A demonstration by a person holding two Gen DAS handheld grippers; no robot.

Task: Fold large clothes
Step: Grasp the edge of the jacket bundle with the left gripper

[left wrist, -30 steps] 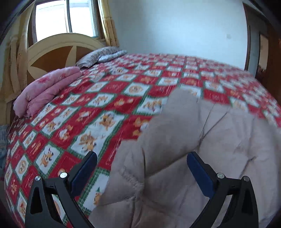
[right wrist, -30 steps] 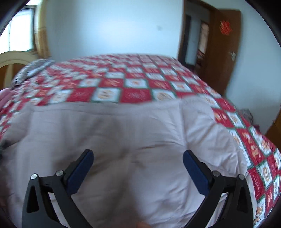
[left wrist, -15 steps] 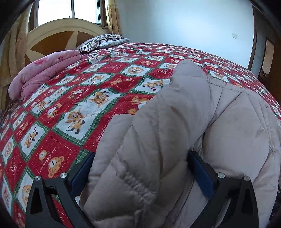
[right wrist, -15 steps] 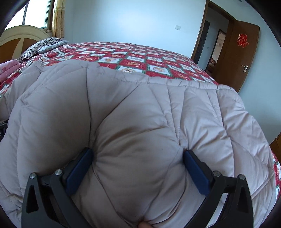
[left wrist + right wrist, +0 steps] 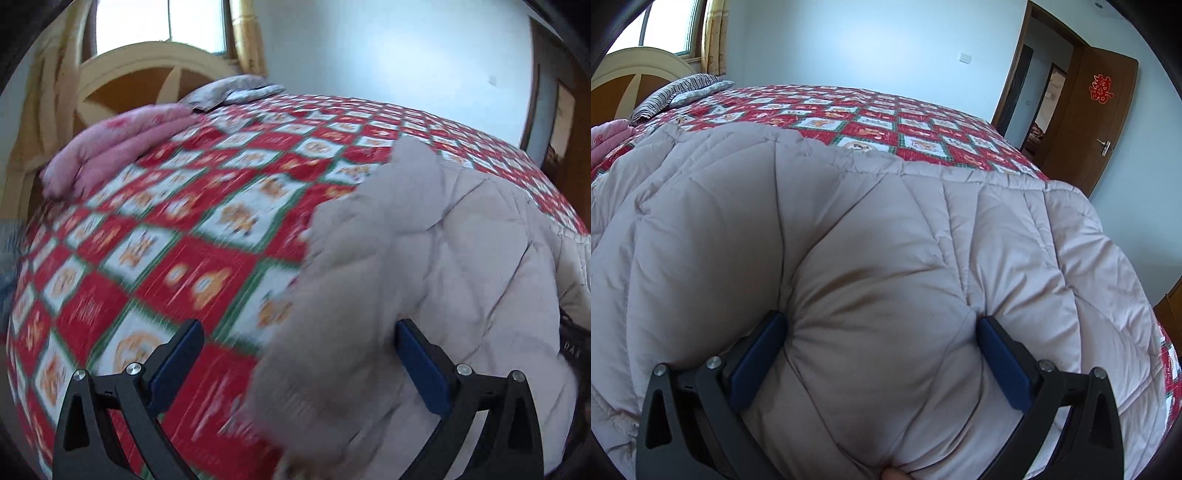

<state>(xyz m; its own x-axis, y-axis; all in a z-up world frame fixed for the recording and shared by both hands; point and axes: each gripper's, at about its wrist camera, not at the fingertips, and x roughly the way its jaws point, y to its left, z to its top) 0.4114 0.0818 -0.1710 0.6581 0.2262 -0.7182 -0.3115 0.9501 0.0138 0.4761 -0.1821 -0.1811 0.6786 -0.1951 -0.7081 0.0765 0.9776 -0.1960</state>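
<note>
A large beige quilted padded coat (image 5: 886,240) lies spread on the bed with the red and white patterned cover (image 5: 871,118). My right gripper (image 5: 879,354) is wide open and pressed down into the coat, whose padding bulges up between the blue pads (image 5: 757,354). In the left wrist view the coat (image 5: 443,277) fills the right half over the cover (image 5: 166,229). My left gripper (image 5: 295,369) is open at the coat's left edge, with a blurred fold of the coat between its fingers (image 5: 421,369).
A folded pink blanket (image 5: 110,155) and a striped pillow (image 5: 232,88) lie by the wooden headboard (image 5: 122,81) under a window. A brown door (image 5: 1089,122) stands open at the right. The bed edge drops off at the far right (image 5: 1167,369).
The left gripper has pulled back and to the left, so more bedcover shows and the coat now sits to its right. The right gripper stays pressed into the coat, barely shifted.
</note>
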